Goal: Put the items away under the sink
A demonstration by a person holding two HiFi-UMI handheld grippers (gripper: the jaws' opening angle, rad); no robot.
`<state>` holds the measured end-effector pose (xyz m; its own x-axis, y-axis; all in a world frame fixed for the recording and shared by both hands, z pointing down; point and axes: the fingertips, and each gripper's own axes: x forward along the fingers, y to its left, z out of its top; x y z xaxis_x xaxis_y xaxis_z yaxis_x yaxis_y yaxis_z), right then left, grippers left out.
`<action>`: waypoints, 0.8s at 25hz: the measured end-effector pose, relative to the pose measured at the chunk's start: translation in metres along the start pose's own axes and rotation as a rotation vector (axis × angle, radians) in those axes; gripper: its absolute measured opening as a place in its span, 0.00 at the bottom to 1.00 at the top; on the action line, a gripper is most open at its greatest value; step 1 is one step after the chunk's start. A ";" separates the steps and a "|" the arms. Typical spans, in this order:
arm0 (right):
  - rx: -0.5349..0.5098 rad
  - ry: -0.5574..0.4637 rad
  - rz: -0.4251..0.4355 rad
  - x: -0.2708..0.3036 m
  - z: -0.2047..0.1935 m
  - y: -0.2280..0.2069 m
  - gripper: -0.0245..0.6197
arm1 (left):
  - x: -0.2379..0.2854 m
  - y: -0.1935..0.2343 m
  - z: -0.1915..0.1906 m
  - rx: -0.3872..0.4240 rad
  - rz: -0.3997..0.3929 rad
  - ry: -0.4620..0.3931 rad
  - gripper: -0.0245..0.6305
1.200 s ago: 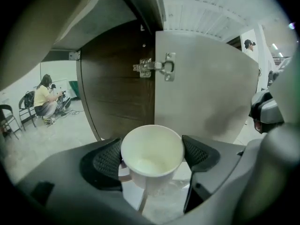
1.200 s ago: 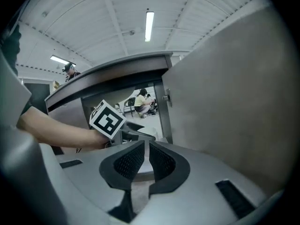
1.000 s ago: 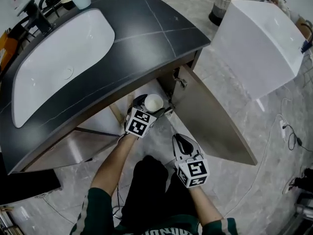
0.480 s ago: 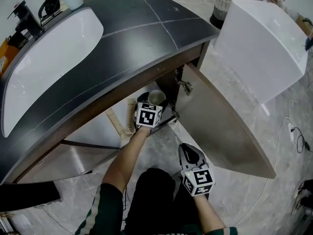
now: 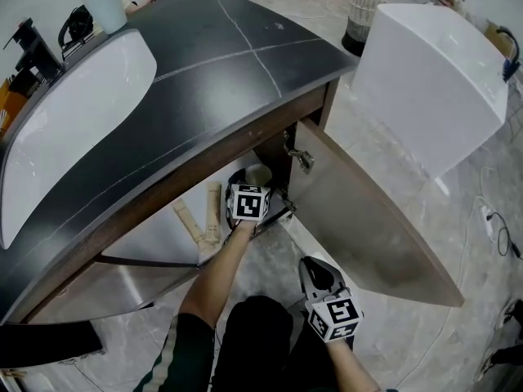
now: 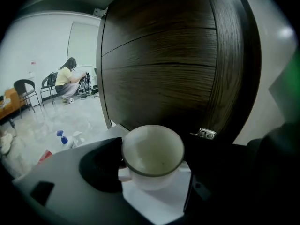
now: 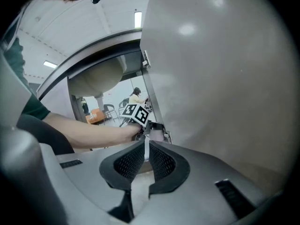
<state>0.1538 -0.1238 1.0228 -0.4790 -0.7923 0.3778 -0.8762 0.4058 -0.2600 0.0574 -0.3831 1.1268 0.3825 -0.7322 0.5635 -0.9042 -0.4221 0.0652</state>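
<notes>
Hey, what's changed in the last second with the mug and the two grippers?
The left gripper, still shut on the white mug, has carried it forward, in under the counter. The right gripper stays low, shut and empty; the cabinet door stays open.

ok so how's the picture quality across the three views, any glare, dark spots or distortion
Head view: even light, wide-angle bending of the counter, shadow beneath it. Left gripper view: heavy fisheye, black corners, the cup sharp against the dim dark wood panel. Right gripper view: fisheye too, soft glare spots on the grey door.
</notes>
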 end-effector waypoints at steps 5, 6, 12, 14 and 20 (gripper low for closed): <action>-0.016 -0.022 0.012 -0.001 0.002 0.001 0.13 | 0.003 0.000 -0.004 -0.007 0.016 -0.008 0.67; -0.020 -0.021 0.016 -0.001 0.001 0.003 0.13 | 0.003 0.001 -0.006 -0.003 0.024 -0.005 0.67; -0.035 -0.021 0.008 -0.005 -0.002 0.000 0.13 | 0.002 0.005 -0.004 0.008 0.044 -0.020 0.67; -0.033 -0.025 0.004 -0.007 -0.001 -0.001 0.13 | -0.002 0.001 -0.003 0.018 0.038 -0.028 0.67; -0.033 -0.030 0.011 -0.010 0.002 0.000 0.13 | -0.019 -0.003 -0.004 0.041 0.053 -0.062 0.67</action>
<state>0.1587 -0.1173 1.0175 -0.4877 -0.8005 0.3483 -0.8722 0.4294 -0.2342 0.0523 -0.3656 1.1189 0.3462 -0.7852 0.5135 -0.9154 -0.4025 0.0016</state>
